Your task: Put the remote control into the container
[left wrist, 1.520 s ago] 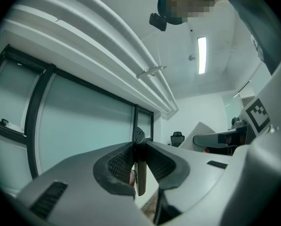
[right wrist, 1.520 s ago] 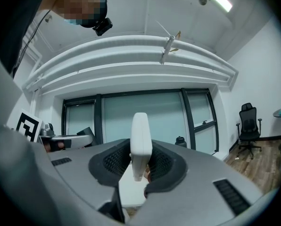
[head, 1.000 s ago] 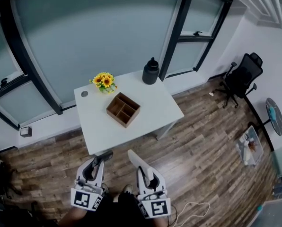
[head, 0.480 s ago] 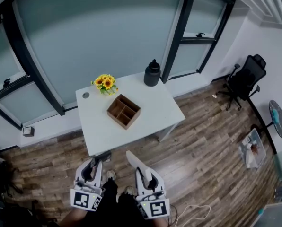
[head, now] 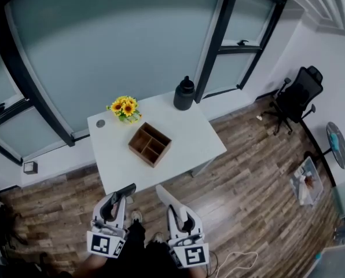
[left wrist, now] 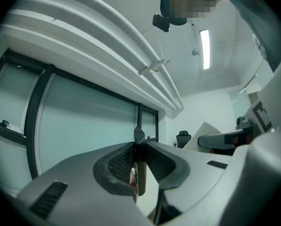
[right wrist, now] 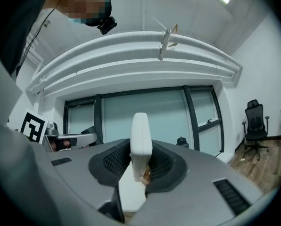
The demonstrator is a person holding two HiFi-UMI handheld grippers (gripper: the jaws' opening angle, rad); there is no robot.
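A wooden divided container [head: 150,145] stands in the middle of the white table [head: 190,138]. Both grippers hang low in the head view, short of the table's near edge and above the wood floor. My left gripper [head: 117,204] is shut on a slim black remote [head: 126,190], which stands edge-on between the pads in the left gripper view [left wrist: 140,171]. My right gripper [head: 176,208] is shut on a white remote [head: 164,195]; in the right gripper view that white remote [right wrist: 141,145] sticks up from the jaws.
Sunflowers [head: 124,107] and a black jug [head: 184,92] stand at the table's far edge by the glass wall. A black office chair [head: 297,97] is at the right. A white cable [head: 236,253] lies on the floor by my right side.
The head view has drifted slightly, so the table sits a little more to the left. Both grippers keep their place and their hold on the remotes.
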